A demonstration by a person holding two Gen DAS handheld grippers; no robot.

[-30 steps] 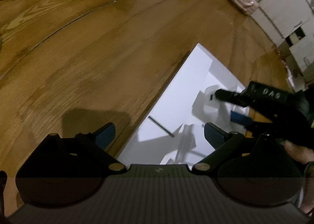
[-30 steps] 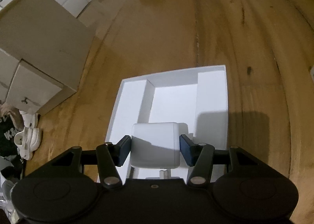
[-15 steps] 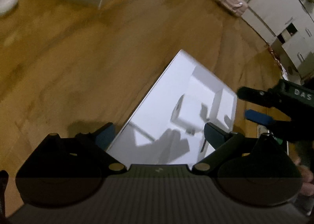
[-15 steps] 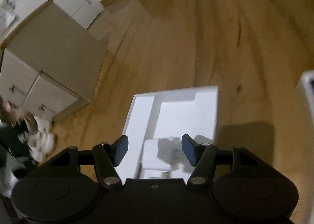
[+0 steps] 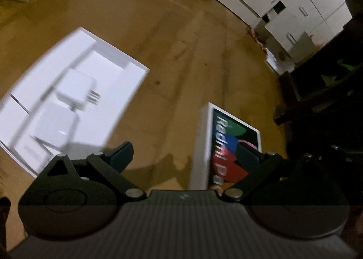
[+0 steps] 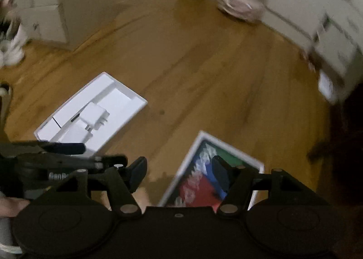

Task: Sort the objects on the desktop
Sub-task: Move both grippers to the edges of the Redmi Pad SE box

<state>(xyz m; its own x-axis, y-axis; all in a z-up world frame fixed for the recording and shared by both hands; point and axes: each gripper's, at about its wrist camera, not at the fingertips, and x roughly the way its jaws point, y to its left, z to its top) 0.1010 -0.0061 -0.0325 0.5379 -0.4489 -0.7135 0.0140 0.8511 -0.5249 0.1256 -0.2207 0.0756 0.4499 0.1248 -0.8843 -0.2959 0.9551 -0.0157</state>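
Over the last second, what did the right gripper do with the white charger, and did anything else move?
The right gripper let go of the white charger, which now lies in the white tray, and swung away over the Redmi box. The left gripper swung that way too. Both are open and empty; the tray stayed on the wooden floor.

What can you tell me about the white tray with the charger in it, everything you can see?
The white tray is a shallow rectangular box insert, seemingly card or moulded plastic, with raised rims and dividers forming several compartments. It lies flat on the wooden floor, skewed to the view, left of the Redmi box and apart from it. Two white blocks lie inside: a charger with metal prongs showing, and another block beside it. Neither gripper touches the tray.
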